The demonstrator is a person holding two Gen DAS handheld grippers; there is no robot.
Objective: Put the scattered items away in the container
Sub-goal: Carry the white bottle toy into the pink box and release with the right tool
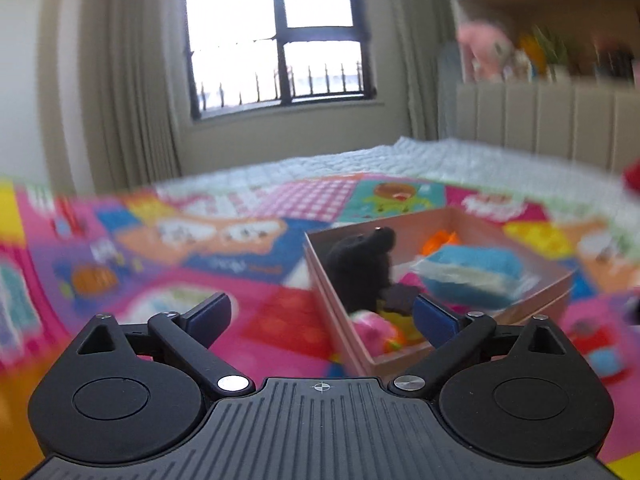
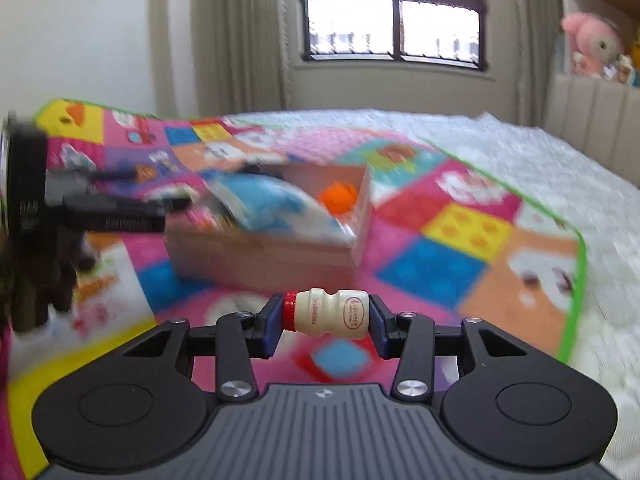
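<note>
The right gripper (image 2: 326,322) is carrying a small cream plastic yoghurt-drink bottle with a red cap (image 2: 326,317), and its fingers are closing on the bottle's two ends, the cap against the left finger and the base against the right, so the bottle is lying sideways between them. The open pinkish cardboard box (image 2: 280,254) is sitting ahead on the bright patchwork play mat (image 2: 448,240), which is spread over a white quilted bed (image 2: 560,168). The bottle is hanging above the mat, short of the box's near wall.

The step in hand appears to be the carry to the container. The box is already holding a blue and white soft item (image 1: 468,276), an orange piece (image 1: 440,240), a black plush toy (image 1: 360,268) and a pink and yellow toy (image 1: 380,334) (both views are blurred, so finer detail cannot be told).

The left gripper (image 1: 322,312) is hovering with its fingers spread wide and holding nothing, just above the box's near corner; in the right view it is reaching in from the left beside the box.

The next move likely calls for bringing the bottle forward over the box rim, clear of the left gripper, then parting the fingers over a free patch so that the bottle is dropping inside rather than rolling off the soft items.
</note>
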